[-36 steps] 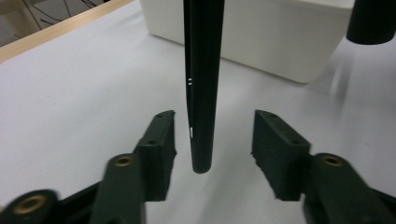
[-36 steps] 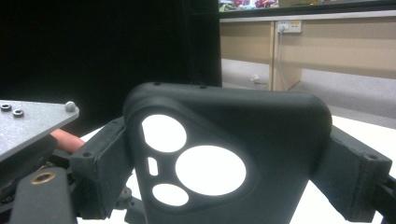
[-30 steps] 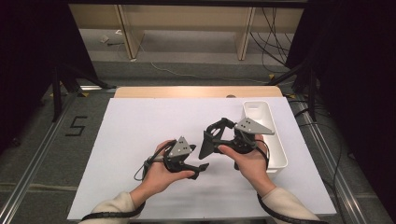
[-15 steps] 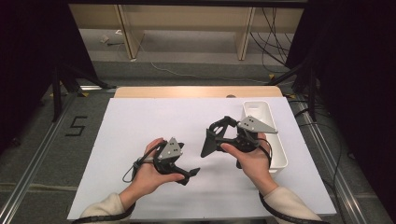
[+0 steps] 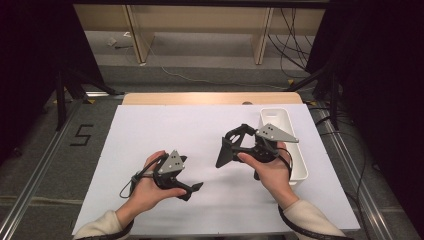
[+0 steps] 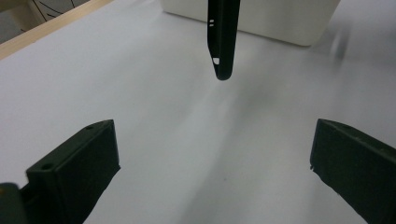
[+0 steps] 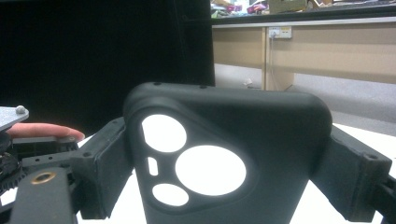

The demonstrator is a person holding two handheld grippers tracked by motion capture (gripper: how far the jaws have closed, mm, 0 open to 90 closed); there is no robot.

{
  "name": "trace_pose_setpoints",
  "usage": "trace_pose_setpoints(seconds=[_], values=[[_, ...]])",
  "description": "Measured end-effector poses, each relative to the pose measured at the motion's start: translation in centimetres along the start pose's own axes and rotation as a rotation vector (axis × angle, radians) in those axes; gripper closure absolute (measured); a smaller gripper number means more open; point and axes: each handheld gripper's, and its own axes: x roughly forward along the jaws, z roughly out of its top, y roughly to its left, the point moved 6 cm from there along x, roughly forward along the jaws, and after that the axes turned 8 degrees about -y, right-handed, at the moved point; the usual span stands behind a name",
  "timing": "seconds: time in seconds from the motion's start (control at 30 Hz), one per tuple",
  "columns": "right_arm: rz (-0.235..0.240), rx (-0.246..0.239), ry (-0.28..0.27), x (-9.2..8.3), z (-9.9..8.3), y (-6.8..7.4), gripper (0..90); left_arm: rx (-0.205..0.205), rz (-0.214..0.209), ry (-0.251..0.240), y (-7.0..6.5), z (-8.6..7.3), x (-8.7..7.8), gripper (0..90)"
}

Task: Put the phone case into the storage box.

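A black phone case (image 5: 224,153) with round camera cut-outs hangs on edge above the white mat, and my right gripper (image 5: 235,143) is shut on it. In the right gripper view the case (image 7: 280,140) sits pressed between the two jaws of the right gripper (image 7: 224,170). My left gripper (image 5: 193,189) rests low at the front left, apart from the case. Its jaws have just been opening and stand wide, with nothing between them. The left gripper view has the left gripper (image 6: 210,154) over bare mat, and the case's edge (image 6: 223,37) hangs farther off.
A white mat (image 5: 165,130) covers the table, with a wooden edge (image 5: 210,97) at the back. A long white tray (image 5: 301,167) lies at the right, beside my right hand, and shows as a white tray (image 6: 261,18) behind the case.
My left hand has drawn to the left and toward the person, away from the case, and its jaws have spread. The right hand and the case have stayed put.
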Motion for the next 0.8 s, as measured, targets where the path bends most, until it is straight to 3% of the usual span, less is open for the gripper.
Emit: trace_pose_setpoints(seconds=[0.8], values=[[-0.01, 0.0, -0.008, -0.2, 0.4, -0.4, 15.3, -0.003, 0.047, 0.032, 1.7, -1.8, -2.7, 1.8]])
